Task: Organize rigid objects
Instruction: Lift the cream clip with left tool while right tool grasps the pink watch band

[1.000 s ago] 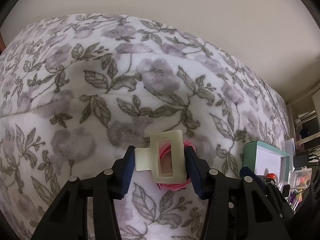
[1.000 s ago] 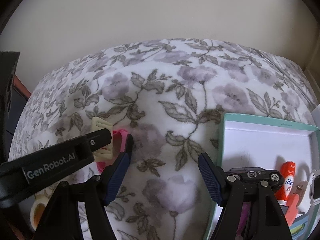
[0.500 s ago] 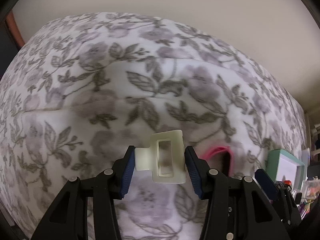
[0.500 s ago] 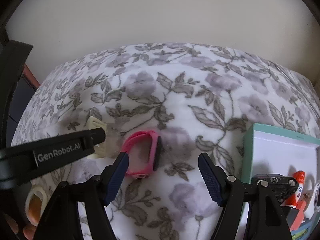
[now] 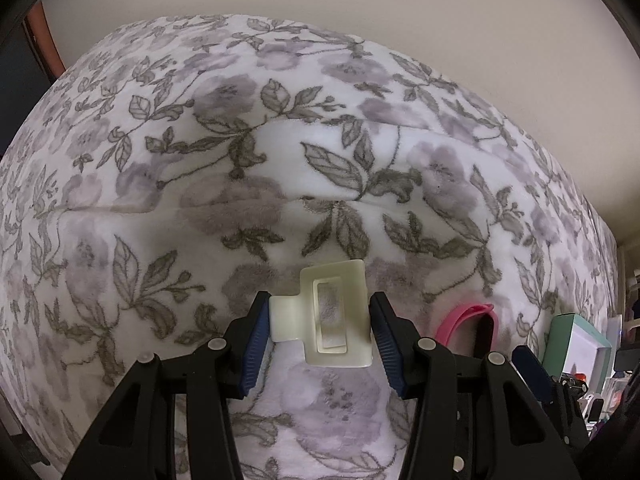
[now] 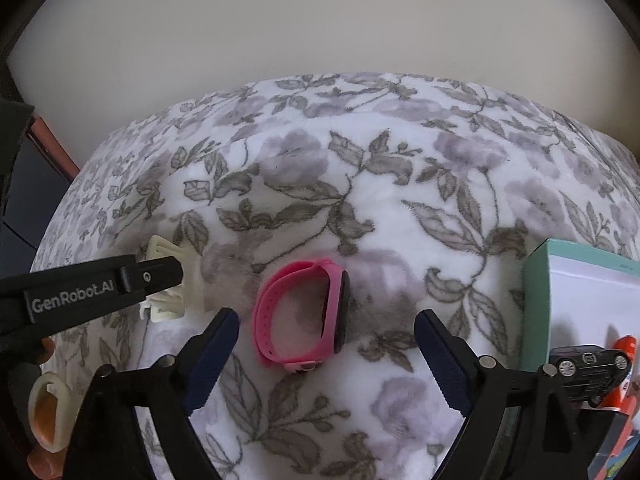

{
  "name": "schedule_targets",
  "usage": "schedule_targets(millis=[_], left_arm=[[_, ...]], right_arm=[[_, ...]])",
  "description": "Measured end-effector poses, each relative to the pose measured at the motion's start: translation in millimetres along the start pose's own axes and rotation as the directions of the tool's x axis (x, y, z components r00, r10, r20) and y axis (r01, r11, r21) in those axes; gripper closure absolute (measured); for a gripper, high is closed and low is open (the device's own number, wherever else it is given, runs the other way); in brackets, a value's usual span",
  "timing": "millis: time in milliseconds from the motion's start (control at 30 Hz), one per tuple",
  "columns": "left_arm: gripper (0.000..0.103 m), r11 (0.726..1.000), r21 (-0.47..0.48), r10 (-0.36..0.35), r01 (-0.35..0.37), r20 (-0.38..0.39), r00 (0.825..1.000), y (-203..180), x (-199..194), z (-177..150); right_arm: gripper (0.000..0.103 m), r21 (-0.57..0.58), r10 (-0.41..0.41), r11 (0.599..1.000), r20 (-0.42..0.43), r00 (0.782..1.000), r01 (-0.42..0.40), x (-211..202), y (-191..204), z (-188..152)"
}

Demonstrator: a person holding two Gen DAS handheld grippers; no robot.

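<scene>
At frame centre of the right wrist view the watch (image 6: 304, 316) lies on the blanket (image 6: 360, 184), the hair claw clip (image 6: 166, 280) at its left, the box (image 6: 538, 300) holding a toy car (image 6: 588, 358) at right.

In the right wrist view the left gripper (image 6: 160, 280) crosses the cream hair clip (image 6: 166, 306), hiding its middle, so only its top and lower teeth show at centre left. The teal box (image 6: 538, 300) is cut off by the right edge; inside it the black toy car (image 6: 588, 360) sits partly behind the right gripper's black frame, and an orange-capped tube (image 6: 624, 346) beside it is cropped. At lower left a cream ring (image 6: 48, 412) is half out of frame. In the left wrist view the pink watch (image 5: 468, 316) is half hidden behind the black jaw frame, and the small items at far right are too tiny to identify
</scene>
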State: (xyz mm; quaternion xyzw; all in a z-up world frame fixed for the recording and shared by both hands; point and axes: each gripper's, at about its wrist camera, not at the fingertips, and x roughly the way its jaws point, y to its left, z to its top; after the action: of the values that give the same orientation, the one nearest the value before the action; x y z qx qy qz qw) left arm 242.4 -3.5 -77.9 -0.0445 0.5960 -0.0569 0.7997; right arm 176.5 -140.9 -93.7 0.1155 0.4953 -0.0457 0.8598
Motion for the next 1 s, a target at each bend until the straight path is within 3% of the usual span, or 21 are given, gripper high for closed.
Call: schedule_targets(millis=[300, 533, 767, 1000], left_arm=[[0.051, 1.0, -0.003, -0.001, 0.001, 0.0, 1.0, 2.6, 0.6, 0.4], [0.051, 1.0, 0.009, 0.014, -0.014, 0.003, 1.0, -0.8, 1.4, -1.2], [0.054, 1.0, 0.004, 0.013, -0.013, -0.038, 0.999, -0.1, 13.9, -4.1], [0.054, 1.0, 0.005, 0.016, -0.016, -0.037, 0.999, 0.2, 14.1, -3.2]], right_arm=[[0.012, -0.016, -0.036, 0.999, 0.005, 0.999, 0.036, 7.9, 6.6, -2.3], [0.018, -0.087, -0.142, 0.986, 0.022, 0.99, 0.143, 14.2, 20.0, -7.8], [0.019, -0.084, -0.143, 0.986, 0.031, 0.989, 0.145, 13.8, 20.0, -9.2], [0.048, -0.137, -0.124, 0.982, 0.051, 0.991, 0.13, 9.2, 32.5, -11.7]])
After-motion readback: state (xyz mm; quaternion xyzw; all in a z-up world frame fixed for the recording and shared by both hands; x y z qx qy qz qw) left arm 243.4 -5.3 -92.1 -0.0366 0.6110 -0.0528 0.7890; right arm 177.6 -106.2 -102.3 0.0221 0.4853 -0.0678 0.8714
